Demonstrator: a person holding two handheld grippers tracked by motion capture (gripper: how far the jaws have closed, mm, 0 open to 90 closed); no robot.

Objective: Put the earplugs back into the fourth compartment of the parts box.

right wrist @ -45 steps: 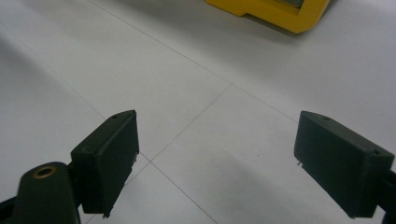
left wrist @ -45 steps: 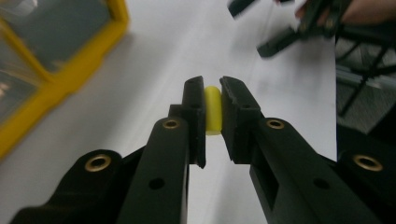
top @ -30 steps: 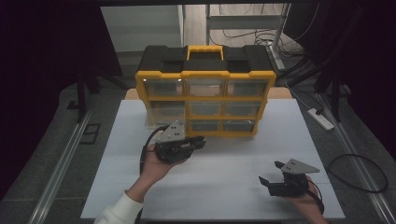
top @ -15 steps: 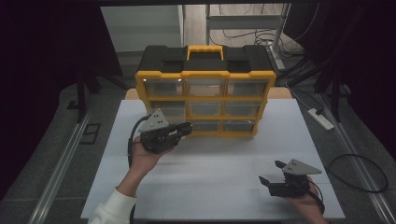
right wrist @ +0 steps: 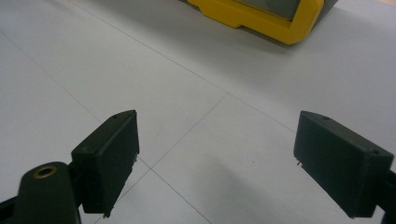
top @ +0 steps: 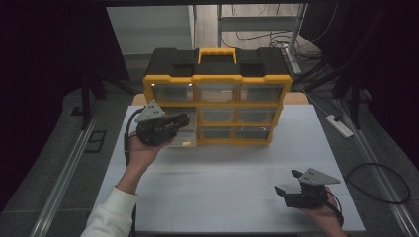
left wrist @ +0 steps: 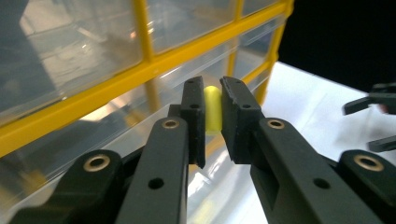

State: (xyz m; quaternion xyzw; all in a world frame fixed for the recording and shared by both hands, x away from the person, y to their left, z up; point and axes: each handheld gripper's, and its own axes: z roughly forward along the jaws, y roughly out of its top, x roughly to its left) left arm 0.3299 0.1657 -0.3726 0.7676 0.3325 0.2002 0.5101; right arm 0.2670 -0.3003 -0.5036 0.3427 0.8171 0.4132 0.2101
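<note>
A small yellow piece (left wrist: 211, 108) sits pinched between the left gripper's (left wrist: 212, 116) closed jaws, just in front of the organizer's (top: 217, 81) pulled-out lower-left drawer (top: 184, 139). The right gripper (top: 288, 182) rests open, well apart on the table (top: 222, 197).

Left gripper (left wrist: 212, 116) jaws nearly closed, pinching small yellow piece (left wrist: 212, 109), clear drawers (left wrist: 84, 51) w/ yellow frame (left wrist: 140, 74) close behind, white table (left wrist: 308, 102) at right, other gripper (left wrist: 373, 116) at far right edge, jaws apart.
</note>
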